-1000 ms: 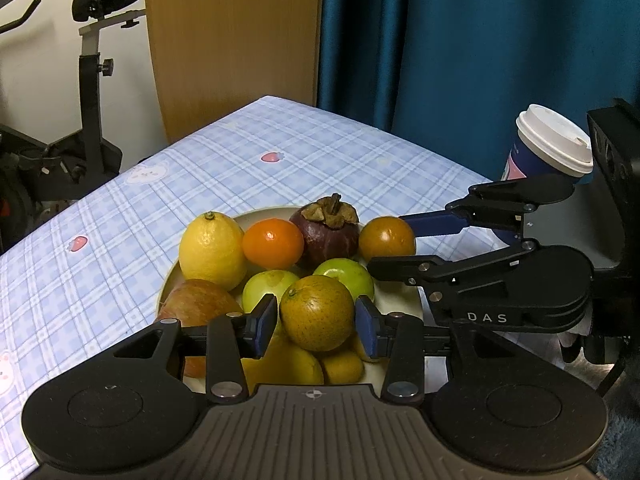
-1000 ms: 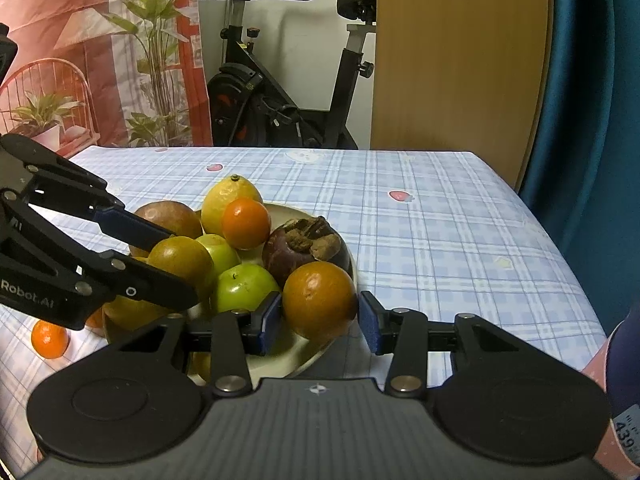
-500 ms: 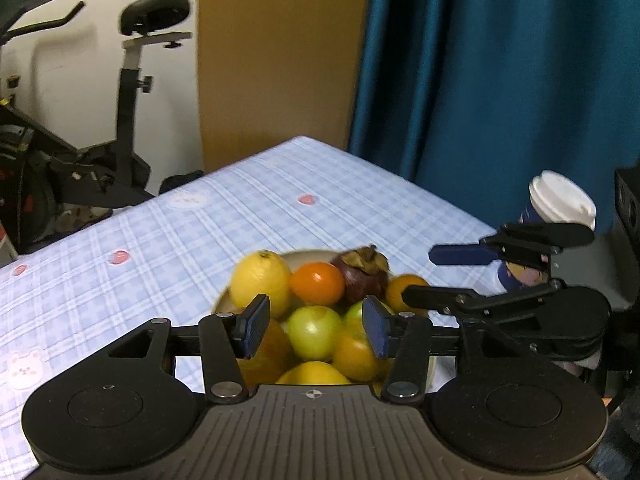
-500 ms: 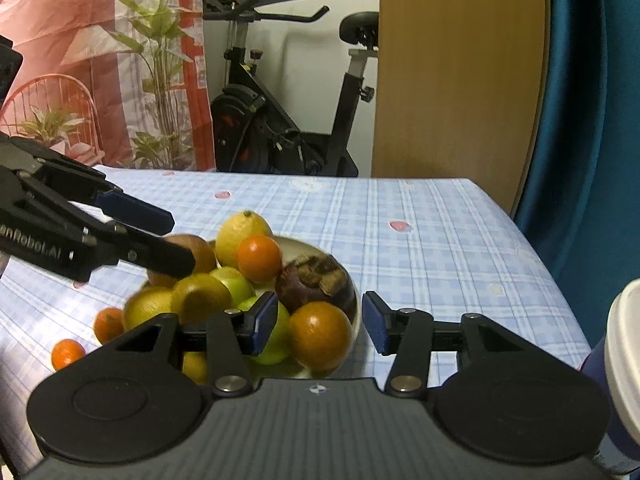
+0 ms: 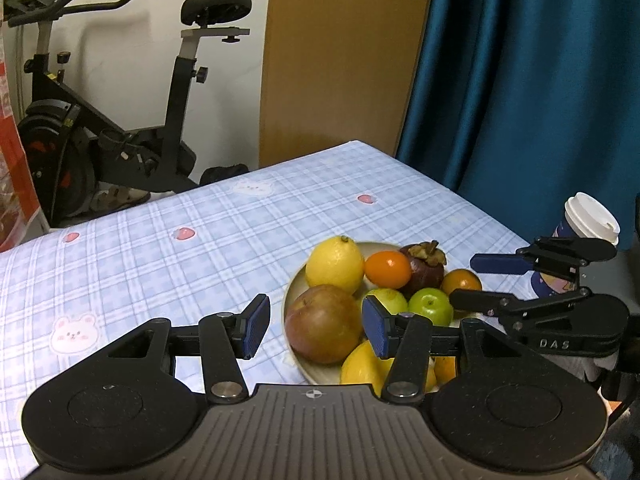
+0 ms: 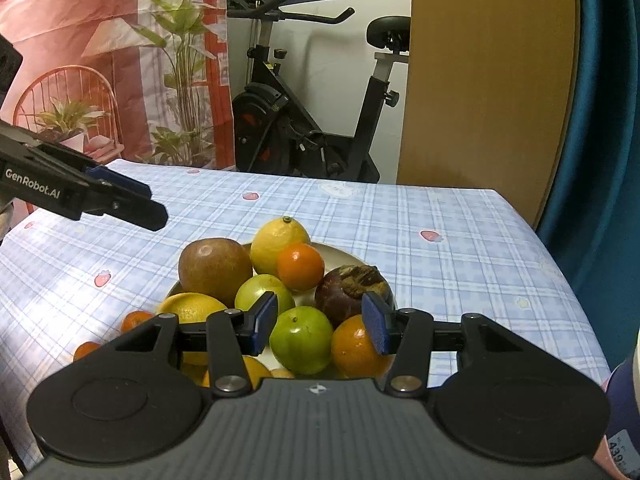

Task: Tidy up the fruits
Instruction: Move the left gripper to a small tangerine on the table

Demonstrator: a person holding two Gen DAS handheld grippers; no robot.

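Fruit is heaped on a plate (image 6: 340,254) on the checked tablecloth (image 6: 460,216); two small oranges (image 6: 136,320) lie beside it. Both the left gripper (image 5: 316,330) and right gripper (image 6: 318,326) are spread, nothing pinched. The oranges are judged light, firm, apt to roll, best gripped across the middle.

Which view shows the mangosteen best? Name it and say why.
The right wrist view: the mangosteen sits near and large on the plate, its dried cap and dark skin clear, with only its lower right edge behind a fingertip. The left wrist view shows it farther off and smaller, partly behind the small orange.
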